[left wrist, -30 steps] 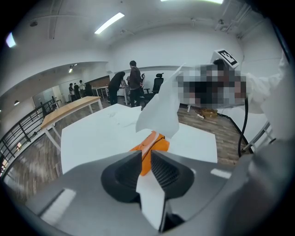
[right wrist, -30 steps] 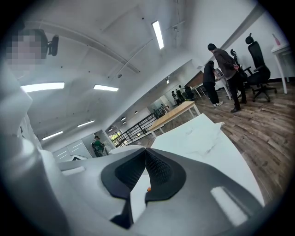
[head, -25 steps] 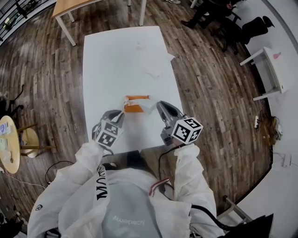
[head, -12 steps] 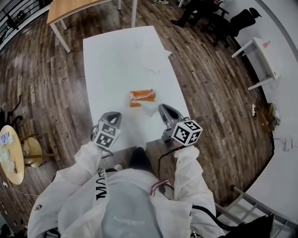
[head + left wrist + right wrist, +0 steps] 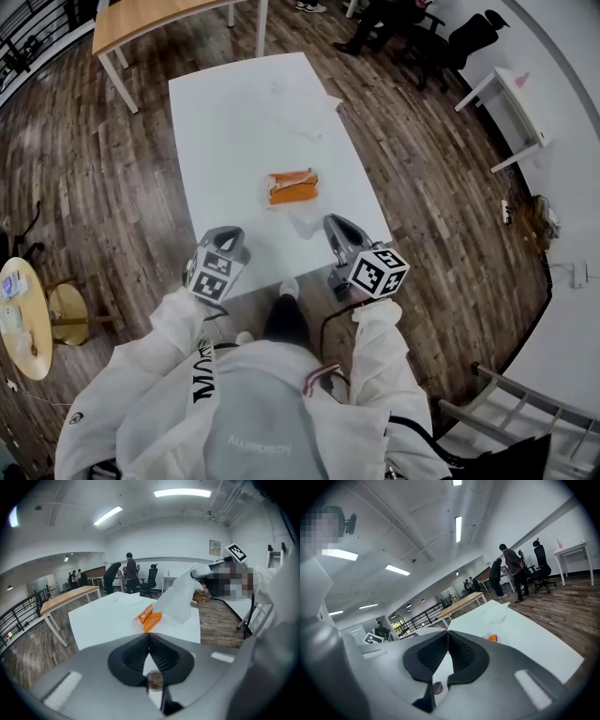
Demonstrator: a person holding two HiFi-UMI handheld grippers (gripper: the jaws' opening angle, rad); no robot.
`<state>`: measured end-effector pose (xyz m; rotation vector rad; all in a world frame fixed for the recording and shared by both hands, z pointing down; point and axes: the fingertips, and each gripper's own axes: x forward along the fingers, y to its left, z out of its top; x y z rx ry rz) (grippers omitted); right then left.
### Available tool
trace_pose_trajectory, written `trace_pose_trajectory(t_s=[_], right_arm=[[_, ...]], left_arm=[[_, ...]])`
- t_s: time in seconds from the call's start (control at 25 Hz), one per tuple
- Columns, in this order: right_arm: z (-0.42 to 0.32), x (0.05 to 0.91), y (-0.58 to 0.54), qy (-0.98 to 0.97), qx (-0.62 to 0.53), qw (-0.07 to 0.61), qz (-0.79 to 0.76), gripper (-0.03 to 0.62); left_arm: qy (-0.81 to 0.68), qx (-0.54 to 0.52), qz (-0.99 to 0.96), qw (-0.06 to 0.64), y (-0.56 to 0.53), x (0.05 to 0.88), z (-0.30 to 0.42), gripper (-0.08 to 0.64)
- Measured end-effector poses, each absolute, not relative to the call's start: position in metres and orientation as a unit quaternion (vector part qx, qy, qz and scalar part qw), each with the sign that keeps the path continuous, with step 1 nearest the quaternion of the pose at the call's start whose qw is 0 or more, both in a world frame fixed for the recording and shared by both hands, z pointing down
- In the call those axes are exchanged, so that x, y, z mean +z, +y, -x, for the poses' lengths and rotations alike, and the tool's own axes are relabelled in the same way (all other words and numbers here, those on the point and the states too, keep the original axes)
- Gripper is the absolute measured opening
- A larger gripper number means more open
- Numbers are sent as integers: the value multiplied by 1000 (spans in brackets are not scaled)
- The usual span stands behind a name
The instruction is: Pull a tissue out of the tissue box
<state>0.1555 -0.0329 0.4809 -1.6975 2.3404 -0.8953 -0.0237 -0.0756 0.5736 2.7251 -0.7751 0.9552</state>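
The pull looked done: the tissue [image 5: 177, 599] hung clear of the box [image 5: 292, 187], which lay mid-table [image 5: 206, 122] — pinched by the right gripper [image 5: 330, 223]. The left gripper [image 5: 150, 639] was pressed together, empty. Next — carry the tissue clear and set it down.

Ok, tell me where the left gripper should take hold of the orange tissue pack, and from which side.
Probably best: pinch the left short end of the tissue pack, coming low from the near left with the left gripper. It lies flat, long side across the table, and the tissue held by the right gripper trails by its other end. Open the shut jaws first.
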Motion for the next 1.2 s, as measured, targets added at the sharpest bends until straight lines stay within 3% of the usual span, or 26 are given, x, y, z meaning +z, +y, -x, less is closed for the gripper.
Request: trace_pose_trajectory(t_s=[0.8,1.2], right_arm=[[-111,452,56,742,-255,86,614,3],[-106,447,93,736,-258,93,620,3]], left_arm=[[-247,273,-927,63,-9,545,90,0],[-236,270,-931,65,25,542,89,0]])
